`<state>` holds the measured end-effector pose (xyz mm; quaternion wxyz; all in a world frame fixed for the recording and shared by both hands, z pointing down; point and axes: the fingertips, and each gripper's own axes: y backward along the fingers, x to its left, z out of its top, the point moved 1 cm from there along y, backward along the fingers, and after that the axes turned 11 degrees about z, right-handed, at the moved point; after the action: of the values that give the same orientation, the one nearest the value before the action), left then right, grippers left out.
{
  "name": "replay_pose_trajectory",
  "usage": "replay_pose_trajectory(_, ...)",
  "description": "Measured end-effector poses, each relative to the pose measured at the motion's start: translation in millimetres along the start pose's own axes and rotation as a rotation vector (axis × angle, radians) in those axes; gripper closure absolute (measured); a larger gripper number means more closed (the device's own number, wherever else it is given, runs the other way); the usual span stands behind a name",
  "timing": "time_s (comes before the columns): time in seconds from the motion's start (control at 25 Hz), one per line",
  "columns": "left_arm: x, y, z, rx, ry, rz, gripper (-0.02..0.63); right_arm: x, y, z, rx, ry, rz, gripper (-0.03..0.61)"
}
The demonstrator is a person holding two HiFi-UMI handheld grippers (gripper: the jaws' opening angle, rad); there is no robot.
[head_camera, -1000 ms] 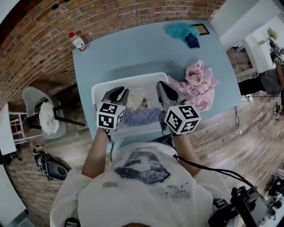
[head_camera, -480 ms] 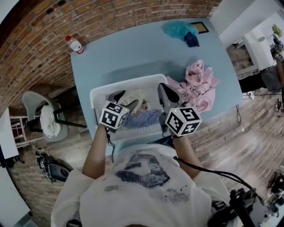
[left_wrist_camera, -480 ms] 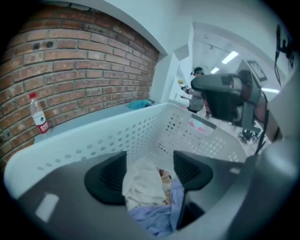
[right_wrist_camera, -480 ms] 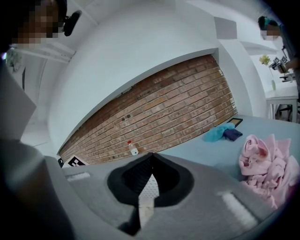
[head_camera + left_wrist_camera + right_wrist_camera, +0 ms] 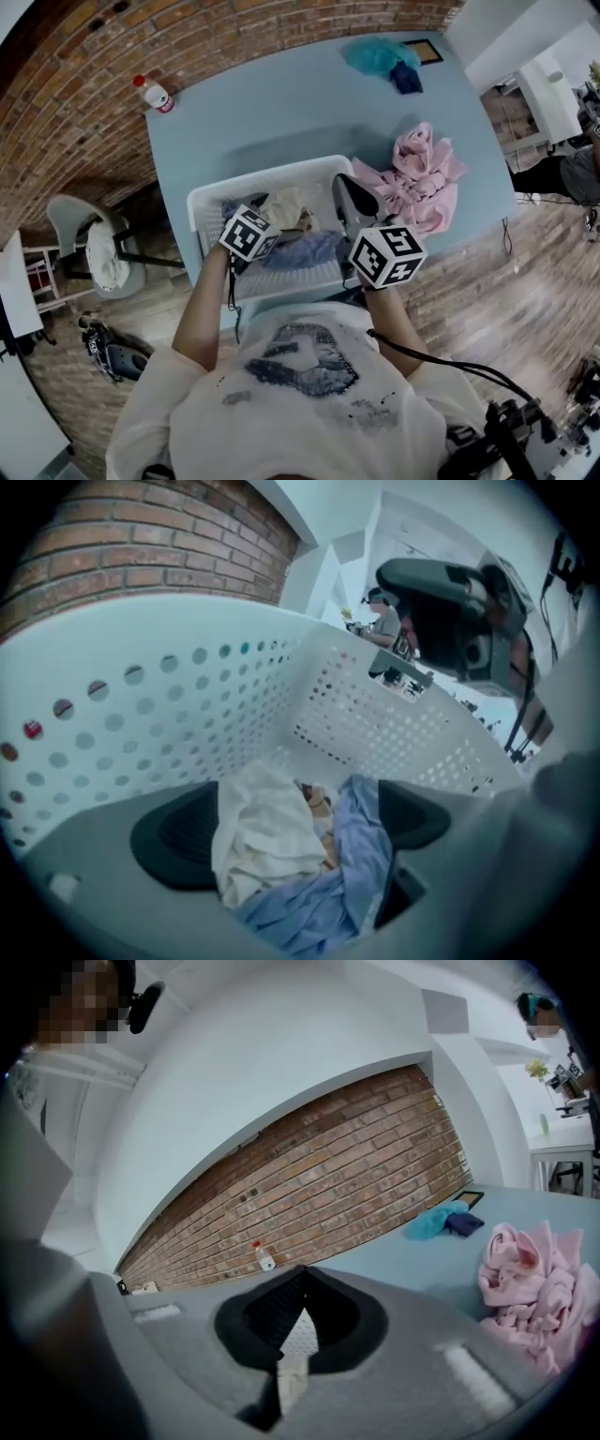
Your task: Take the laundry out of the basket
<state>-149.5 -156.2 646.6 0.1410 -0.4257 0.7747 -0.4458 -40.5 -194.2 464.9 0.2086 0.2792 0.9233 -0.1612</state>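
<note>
Reaching into the white basket [image 5: 267,178] with the left gripper [image 5: 295,825].
Its jaws, just opened, stand wide apart around a cream cloth [image 5: 262,832] and a blue cloth [image 5: 361,855] lying in the basket, gripping neither. The right gripper [image 5: 302,1283] hovers over the basket's right end, jaws closed on nothing. Pink clothes [image 5: 422,183] lie on the table [image 5: 281,103] just beside the basket.

Pink clothes [image 5: 539,1283] partly beyond the right gripper view's right edge.
</note>
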Motion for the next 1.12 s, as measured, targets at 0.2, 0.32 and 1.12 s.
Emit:
replay_pose_trajectory(0.2,-6.0,-17.6,-16.5,0.082,-0.083,-0.010,0.060,-5.3,0.8,-1.1,-0.003,-0.015,-0.005,0.581)
replay_pose_trajectory(0.32,-15.1,-24.8,-25.8,0.144,-0.143,-0.018,0.052,-7.7,2.0,-2.5,-0.006,-0.021,-0.007,0.581)
replay_pose_trajectory(1.12,-9.8,-89.4,-80.1,0.237,-0.205,0.042,0.052,-20.3,13.5,-1.9,-0.018,-0.048,-0.024,0.581)
